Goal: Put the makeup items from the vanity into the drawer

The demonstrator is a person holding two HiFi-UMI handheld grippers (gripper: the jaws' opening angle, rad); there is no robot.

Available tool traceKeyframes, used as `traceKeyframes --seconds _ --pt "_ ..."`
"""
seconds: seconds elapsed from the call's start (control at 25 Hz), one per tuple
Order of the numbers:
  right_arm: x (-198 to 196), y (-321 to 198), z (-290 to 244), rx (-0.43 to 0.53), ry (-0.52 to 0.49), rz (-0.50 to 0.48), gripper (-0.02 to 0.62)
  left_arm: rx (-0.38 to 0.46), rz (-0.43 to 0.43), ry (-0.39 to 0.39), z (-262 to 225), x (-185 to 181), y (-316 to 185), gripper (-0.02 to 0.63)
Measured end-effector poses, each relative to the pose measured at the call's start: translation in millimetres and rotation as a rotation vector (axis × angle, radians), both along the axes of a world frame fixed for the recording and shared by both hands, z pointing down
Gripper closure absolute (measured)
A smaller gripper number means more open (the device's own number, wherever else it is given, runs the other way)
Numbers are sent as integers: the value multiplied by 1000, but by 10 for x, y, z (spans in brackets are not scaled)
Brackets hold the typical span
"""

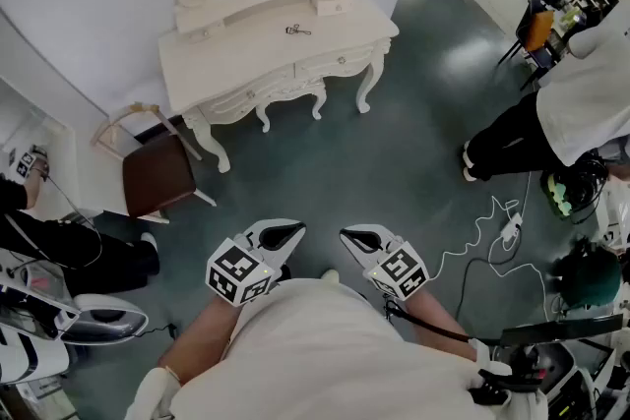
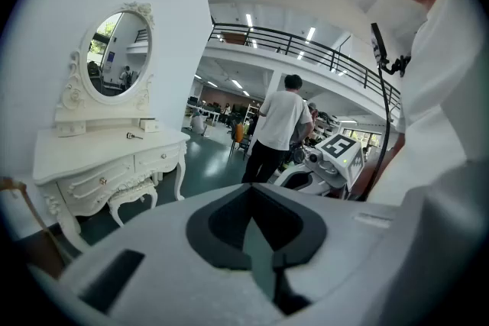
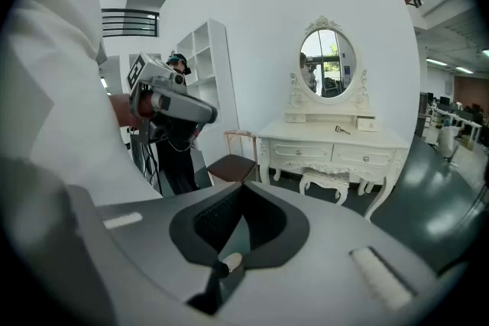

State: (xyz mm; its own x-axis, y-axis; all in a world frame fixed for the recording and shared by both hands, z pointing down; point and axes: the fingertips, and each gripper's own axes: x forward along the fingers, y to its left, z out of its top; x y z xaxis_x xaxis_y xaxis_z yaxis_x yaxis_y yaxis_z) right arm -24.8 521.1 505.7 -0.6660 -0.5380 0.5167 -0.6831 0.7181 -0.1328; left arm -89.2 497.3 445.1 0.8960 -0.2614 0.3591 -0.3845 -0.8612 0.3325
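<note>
The cream vanity (image 1: 224,57) stands across the floor, well away from me. On its top lie a small metal eyelash curler (image 1: 297,30) and a little cream box (image 1: 333,4). Both front drawers look closed; one knob (image 1: 341,61) shows. I hold both grippers against my chest. My left gripper (image 1: 293,231) and my right gripper (image 1: 348,234) are shut and hold nothing. The left gripper view shows its jaws (image 2: 249,190) together, with the curler (image 2: 134,136) far off. In the right gripper view its jaws (image 3: 243,188) meet too, and the curler (image 3: 341,130) lies beyond them.
A brown-seated chair (image 1: 157,174) stands left of the vanity, and a cream stool (image 1: 285,97) is tucked under it. A person in a white shirt (image 1: 576,108) stands at the right. A white cable with a power strip (image 1: 510,231) lies on the floor. Another person (image 1: 59,251) is at the left.
</note>
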Motion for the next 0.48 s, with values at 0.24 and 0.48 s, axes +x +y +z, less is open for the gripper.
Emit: traceKeyframes --seconds 0.24,0.48 --pt "-664 -581 -69 43 18 -5 595 60 2 25 -111 -635 -506 609" --pt "-1172 -1052 -108 62 32 12 595 66 8 39 -115 -1153 -935 609"
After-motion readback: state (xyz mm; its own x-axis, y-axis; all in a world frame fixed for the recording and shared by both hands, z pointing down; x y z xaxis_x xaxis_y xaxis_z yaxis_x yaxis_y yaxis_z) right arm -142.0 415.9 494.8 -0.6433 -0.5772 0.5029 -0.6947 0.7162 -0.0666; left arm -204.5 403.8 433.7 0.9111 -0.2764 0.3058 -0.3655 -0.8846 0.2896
